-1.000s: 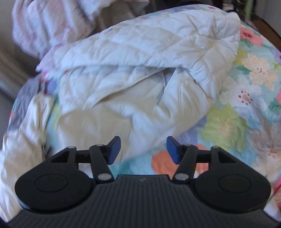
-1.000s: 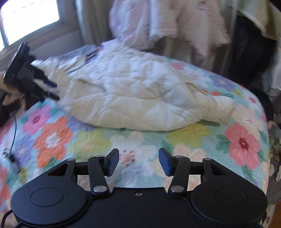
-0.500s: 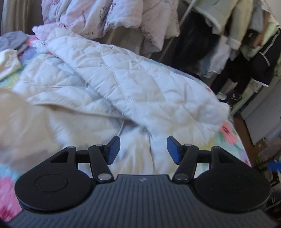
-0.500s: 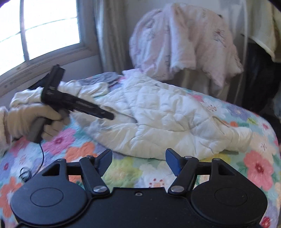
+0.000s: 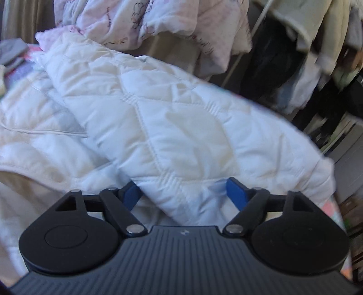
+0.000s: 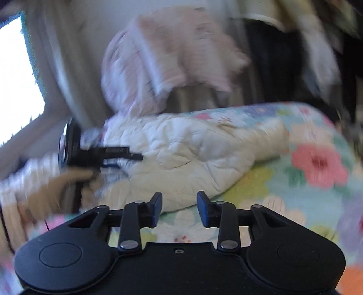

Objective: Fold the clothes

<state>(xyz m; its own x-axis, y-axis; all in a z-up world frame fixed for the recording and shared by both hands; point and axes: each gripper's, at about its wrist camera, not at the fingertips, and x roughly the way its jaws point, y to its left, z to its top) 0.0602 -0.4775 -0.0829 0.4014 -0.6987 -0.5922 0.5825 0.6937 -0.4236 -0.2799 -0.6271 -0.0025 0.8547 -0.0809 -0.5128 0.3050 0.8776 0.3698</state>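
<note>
Change since half a second ago: the left gripper [image 5: 182,191] has been pushed in over the white quilted jacket [image 5: 158,127], whose sleeve is now being straddled by the blue pads; the right gripper [image 6: 179,208] has been swung, its view being smeared by motion blur.

Left fingers: the jaws are being held wide apart, with a thick fold of the jacket sleeve lying between the pads [image 5: 236,192]; nothing is being clamped.

Right fingers: the jaws are being held partly apart with nothing between them; the floral bedspread [image 6: 317,163] is being seen just beyond the tips.

Jacket, relative to fingers: in the left view it is filling the space ahead of and between the pads; in the right view it is lying spread on the bedspread ahead of the fingertips and slightly to their left, apart from them.

Containers: none is being shown clearly.

Surroundings: a pink-and-white blanket [image 5: 158,20] is being draped beyond the jacket, and hanging clothes [image 5: 317,56] are being seen to the far right of the left fingers.
</note>
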